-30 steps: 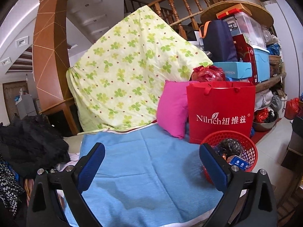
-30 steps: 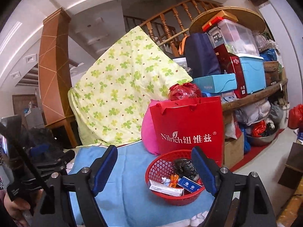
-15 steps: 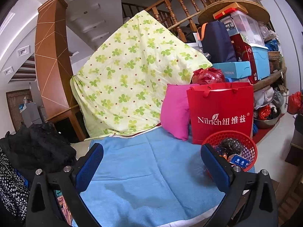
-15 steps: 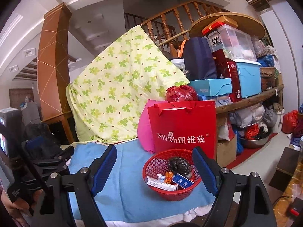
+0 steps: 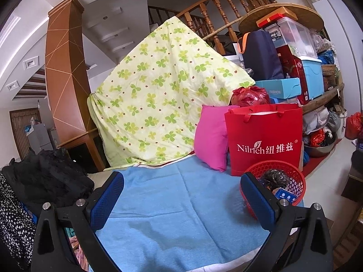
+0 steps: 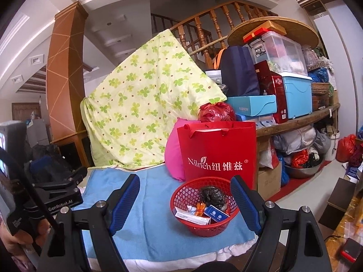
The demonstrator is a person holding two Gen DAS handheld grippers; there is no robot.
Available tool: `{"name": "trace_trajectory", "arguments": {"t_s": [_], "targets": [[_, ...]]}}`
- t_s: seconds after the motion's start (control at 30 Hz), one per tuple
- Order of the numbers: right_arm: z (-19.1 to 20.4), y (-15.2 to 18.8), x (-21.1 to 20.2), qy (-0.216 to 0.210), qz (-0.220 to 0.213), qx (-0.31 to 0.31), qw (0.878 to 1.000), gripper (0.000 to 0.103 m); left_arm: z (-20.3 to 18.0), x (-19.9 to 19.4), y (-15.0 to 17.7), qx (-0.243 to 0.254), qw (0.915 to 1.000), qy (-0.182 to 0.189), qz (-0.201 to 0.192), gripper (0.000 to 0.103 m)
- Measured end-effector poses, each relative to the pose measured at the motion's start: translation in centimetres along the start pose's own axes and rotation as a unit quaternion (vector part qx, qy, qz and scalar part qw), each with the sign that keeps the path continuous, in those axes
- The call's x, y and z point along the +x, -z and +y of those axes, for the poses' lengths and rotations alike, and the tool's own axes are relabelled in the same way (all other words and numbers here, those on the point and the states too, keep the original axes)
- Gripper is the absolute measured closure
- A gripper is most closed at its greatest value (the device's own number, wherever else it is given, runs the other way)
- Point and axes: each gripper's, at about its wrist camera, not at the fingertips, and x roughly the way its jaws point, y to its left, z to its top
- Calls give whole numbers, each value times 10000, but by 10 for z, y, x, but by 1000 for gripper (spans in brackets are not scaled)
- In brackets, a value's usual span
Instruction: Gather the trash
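Both hand-held grippers, left and right, gape empty; trash sits in red basket on blue blanket, looks light: crushable cartons, soft black bag, so pinch basket rim gently.

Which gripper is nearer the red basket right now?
Right. The right gripper is open with the red basket lying ahead between its fingers. The left gripper, also open, faces bare blue blanket; the basket sits off beyond its right finger.
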Motion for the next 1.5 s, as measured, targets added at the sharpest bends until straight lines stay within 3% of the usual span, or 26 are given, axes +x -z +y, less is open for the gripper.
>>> {"name": "trace_trajectory", "arguments": {"t_s": [0.47, 0.87, 1.5], "targets": [[14, 5, 10, -102, 152, -51, 9998, 18, 10, -2, 8, -6, 9998, -130, 152, 1], [25, 7, 22, -255, 309, 43, 9992, 18, 36, 9, 27, -388, 9966, -259, 677, 1], [37, 19, 41, -266, 688, 59, 9973, 18, 41, 13, 53, -422, 9932, -256, 1050, 1]]}}
